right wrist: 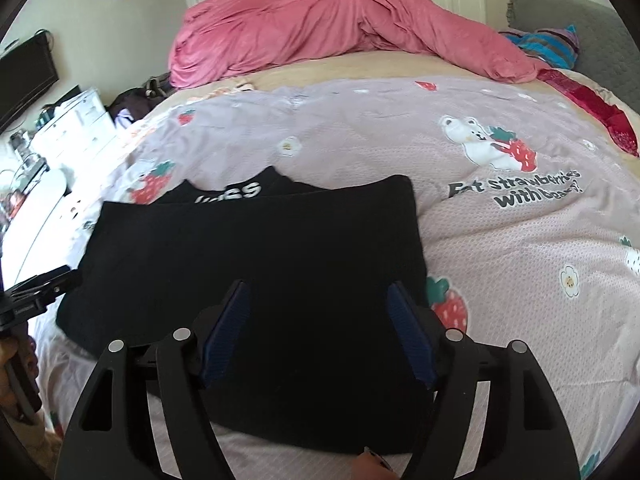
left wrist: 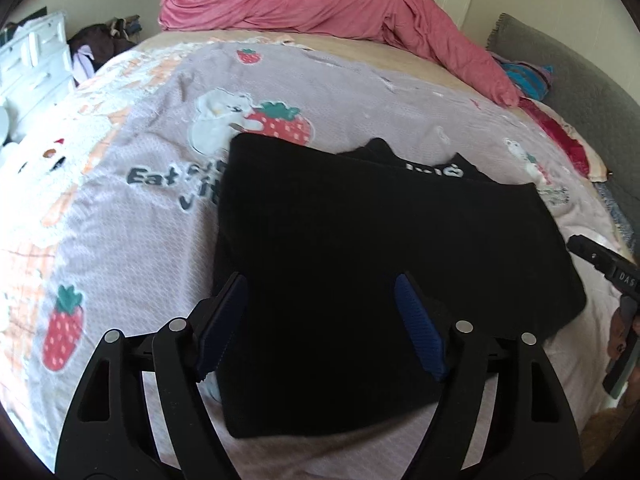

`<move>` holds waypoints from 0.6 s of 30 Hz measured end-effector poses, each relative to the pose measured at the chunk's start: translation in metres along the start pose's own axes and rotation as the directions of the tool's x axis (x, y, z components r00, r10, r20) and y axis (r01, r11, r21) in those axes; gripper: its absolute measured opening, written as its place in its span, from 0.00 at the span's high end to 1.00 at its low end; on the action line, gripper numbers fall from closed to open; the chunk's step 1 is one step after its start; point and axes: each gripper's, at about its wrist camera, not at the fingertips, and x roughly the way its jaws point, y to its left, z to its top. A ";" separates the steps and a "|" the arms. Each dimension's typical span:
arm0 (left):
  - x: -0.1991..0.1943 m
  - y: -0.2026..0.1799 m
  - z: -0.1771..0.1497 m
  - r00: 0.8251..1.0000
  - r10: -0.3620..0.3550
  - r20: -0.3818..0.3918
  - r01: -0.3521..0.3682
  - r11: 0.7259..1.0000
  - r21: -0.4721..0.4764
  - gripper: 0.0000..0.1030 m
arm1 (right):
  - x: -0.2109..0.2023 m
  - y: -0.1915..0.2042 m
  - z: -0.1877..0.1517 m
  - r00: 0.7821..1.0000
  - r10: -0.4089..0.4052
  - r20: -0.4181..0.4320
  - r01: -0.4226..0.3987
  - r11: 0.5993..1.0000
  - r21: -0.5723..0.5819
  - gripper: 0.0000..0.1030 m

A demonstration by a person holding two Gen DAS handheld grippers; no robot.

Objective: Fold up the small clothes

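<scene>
A black garment [left wrist: 360,240] lies folded flat on the bed, with white lettering showing at its far edge. It also shows in the right wrist view [right wrist: 260,252]. My left gripper [left wrist: 320,284] is open, its blue pads apart above the garment's near left part, holding nothing. My right gripper [right wrist: 320,288] is open above the garment's near right part, also empty. The right gripper's body [left wrist: 604,268] shows at the right edge of the left wrist view, and the left gripper's body [right wrist: 36,292] at the left edge of the right wrist view.
The bed has a lilac strawberry-and-bear blanket [right wrist: 500,220]. A bunched pink duvet [right wrist: 340,28] lies at the far side. A grey headboard [left wrist: 568,88] is on the right, white drawers [left wrist: 32,60] on the left, and striped cloth [right wrist: 548,44] by the headboard.
</scene>
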 end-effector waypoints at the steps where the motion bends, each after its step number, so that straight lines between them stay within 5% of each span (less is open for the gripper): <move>1: 0.000 -0.001 -0.001 1.000 -0.004 -0.003 0.004 1.000 0.002 0.33 | -0.003 0.005 -0.003 1.000 0.005 -0.001 -0.005 1.000 -0.014 0.31; 12: 0.016 0.000 -0.028 0.993 -0.012 -0.119 0.017 0.999 0.040 0.32 | 0.015 0.011 -0.036 0.989 -0.048 -0.143 0.039 0.997 -0.071 0.30; 18: 0.011 0.002 -0.034 0.992 -0.013 -0.123 0.019 0.998 0.052 0.32 | 0.011 0.010 -0.044 0.990 -0.057 -0.131 0.049 0.997 -0.067 0.29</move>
